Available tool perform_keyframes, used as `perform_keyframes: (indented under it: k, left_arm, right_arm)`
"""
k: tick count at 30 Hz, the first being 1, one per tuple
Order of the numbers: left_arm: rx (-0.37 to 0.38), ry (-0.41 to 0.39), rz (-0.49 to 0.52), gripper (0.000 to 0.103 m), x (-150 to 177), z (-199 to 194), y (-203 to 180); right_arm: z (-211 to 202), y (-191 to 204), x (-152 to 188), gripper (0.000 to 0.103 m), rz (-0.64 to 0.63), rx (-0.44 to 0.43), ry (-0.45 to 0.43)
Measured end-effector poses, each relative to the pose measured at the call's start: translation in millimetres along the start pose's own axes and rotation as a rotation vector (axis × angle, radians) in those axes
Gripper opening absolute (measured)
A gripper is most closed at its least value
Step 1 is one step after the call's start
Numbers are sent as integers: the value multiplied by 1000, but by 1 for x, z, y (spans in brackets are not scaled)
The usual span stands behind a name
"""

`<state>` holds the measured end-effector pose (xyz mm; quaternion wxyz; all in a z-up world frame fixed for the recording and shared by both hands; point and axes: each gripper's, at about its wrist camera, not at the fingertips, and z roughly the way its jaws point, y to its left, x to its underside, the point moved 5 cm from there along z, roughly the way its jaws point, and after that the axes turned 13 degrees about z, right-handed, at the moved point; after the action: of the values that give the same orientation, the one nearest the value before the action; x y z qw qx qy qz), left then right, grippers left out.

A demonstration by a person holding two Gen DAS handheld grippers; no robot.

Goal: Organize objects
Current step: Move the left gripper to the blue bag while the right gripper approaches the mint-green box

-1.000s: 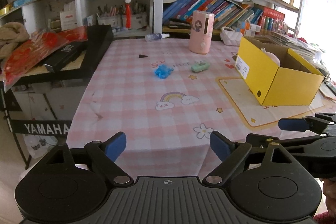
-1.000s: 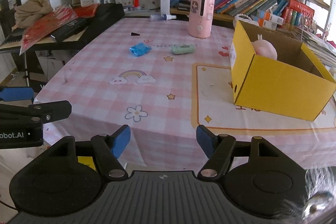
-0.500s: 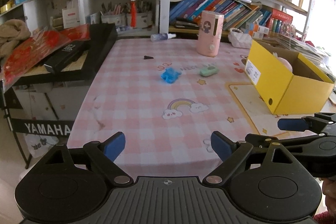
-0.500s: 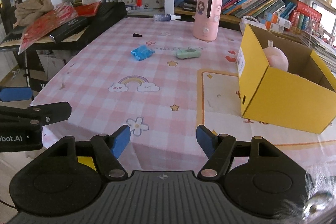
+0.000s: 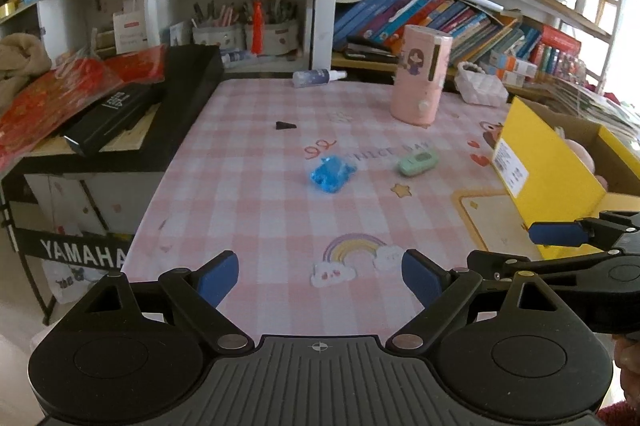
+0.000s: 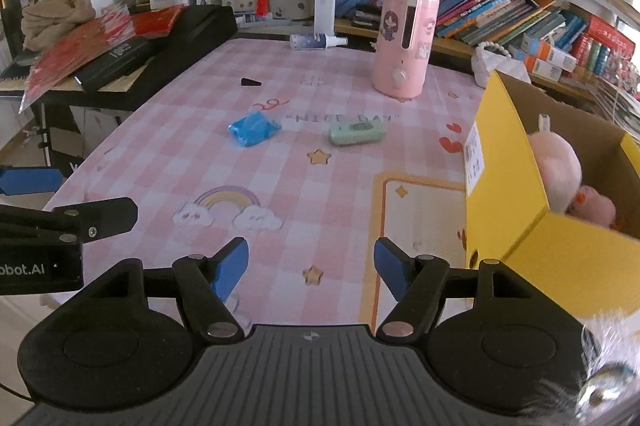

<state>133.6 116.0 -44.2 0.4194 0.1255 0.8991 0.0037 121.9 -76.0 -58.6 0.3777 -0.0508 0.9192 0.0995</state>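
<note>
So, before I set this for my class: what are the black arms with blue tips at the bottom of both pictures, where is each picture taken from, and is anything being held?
Each picture comes from a camera on a hand-held gripping tool, looking forward along its two fingers. A person carries one tool in each hand; there is no robot arm.

In the left camera's view the left tool stands open and holds nothing. The right tool, in its own camera's view, is also open and holds nothing.

On the pink checked tablecloth lie a blue crinkly packet, a mint green oblong item, a small black wedge and a spray bottle on its side. A pink cylinder stands upright. The yellow box at the right holds pink soft toys.
</note>
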Motion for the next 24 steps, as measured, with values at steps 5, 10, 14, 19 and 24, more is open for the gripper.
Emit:
perform_keyframes:
  k: [5, 10, 14, 19, 24]
  left_arm:
    - [-15, 5, -13, 91, -15, 19, 3]
    - [-27, 13, -19, 91, -29, 37, 6]
    - [-33, 25, -24, 91, -37, 53, 9]
    - [-33, 42, -33, 89, -49, 79, 13]
    - [-29, 49, -7, 85, -61, 108, 11]
  right_arm:
    - [20, -4, -19, 67, -15, -9, 4]
    - [40, -12, -37, 67, -3, -8, 8]
    - [58, -18, -49, 67, 7, -7, 24]
    - [81, -24, -66, 67, 9, 6, 23]
    - [107, -33, -83, 67, 46, 32, 20]
